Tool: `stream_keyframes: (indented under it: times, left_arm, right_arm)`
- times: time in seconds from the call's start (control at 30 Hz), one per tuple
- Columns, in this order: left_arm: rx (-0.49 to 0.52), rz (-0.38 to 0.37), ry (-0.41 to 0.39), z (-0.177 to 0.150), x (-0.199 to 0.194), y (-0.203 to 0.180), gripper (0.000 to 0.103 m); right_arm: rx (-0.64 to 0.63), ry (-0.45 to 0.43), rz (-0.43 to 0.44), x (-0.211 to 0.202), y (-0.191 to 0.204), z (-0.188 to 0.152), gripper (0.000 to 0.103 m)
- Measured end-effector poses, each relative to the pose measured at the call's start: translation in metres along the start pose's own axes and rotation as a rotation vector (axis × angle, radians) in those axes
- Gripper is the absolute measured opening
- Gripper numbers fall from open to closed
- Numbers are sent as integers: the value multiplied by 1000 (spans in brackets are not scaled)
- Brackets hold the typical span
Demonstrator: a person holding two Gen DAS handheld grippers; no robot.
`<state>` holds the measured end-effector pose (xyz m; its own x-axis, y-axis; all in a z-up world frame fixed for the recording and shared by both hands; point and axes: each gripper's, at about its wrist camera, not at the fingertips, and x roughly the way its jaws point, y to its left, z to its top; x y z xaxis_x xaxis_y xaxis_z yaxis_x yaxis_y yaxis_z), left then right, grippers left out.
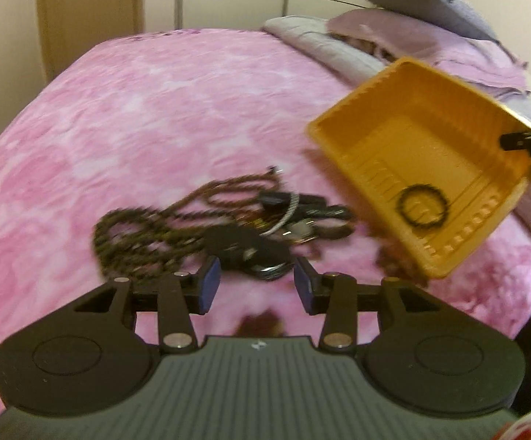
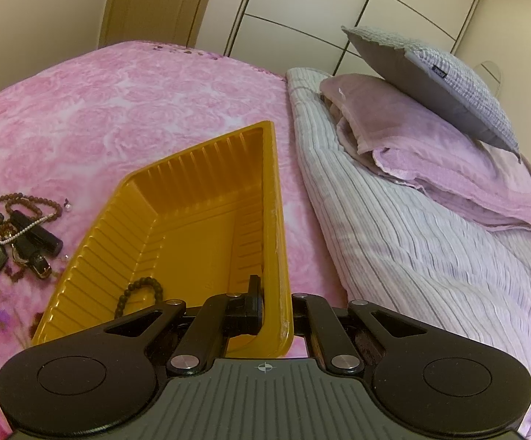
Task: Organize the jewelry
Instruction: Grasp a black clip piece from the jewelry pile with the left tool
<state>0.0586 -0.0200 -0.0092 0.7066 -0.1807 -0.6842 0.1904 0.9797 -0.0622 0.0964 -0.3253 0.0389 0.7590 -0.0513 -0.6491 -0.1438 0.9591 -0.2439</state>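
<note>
A yellow plastic tray (image 1: 404,143) hangs tilted above the pink bedspread (image 1: 155,110), held by its rim in my right gripper (image 2: 270,315), which is shut on the tray wall (image 2: 276,220). A dark beaded bracelet (image 1: 423,205) lies in the tray's low corner; it also shows in the right wrist view (image 2: 140,289). A pile of jewelry (image 1: 228,223) with brown bead necklaces, a pearl strand and black watch-like pieces lies on the bed. My left gripper (image 1: 256,286) is open just in front of that pile, holding nothing.
A striped duvet (image 2: 412,256), a folded lilac blanket (image 2: 430,146) and a grey pillow (image 2: 441,77) lie on the right of the bed. Wardrobe doors (image 2: 338,0) and a room door (image 2: 155,3) stand behind. The jewelry pile shows at the right wrist view's left edge (image 2: 16,231).
</note>
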Motion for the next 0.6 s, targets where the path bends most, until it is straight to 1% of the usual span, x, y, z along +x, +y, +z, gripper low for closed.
stream_keyframes:
  times: [0.2,0.33,0.47,0.53,0.6]
  left_arm:
    - [3,55,-5,-4,2,14,40]
    - [51,90,-15,-3,10,13,40]
    - [82,102,-21,-1,20,9,40]
    - [101,118,-19,0,25,7,37]
    - [114,123,-18,1,31,5,31]
  right_arm:
    - [4,2,-3,0,1,0,4]
    - [2,1,-4,0,1,0,4]
    - [1,2,-5,1,0,1,4]
    - [1,2,-4,1,0,1,4]
    - [1,2,-4,1,0,1,4]
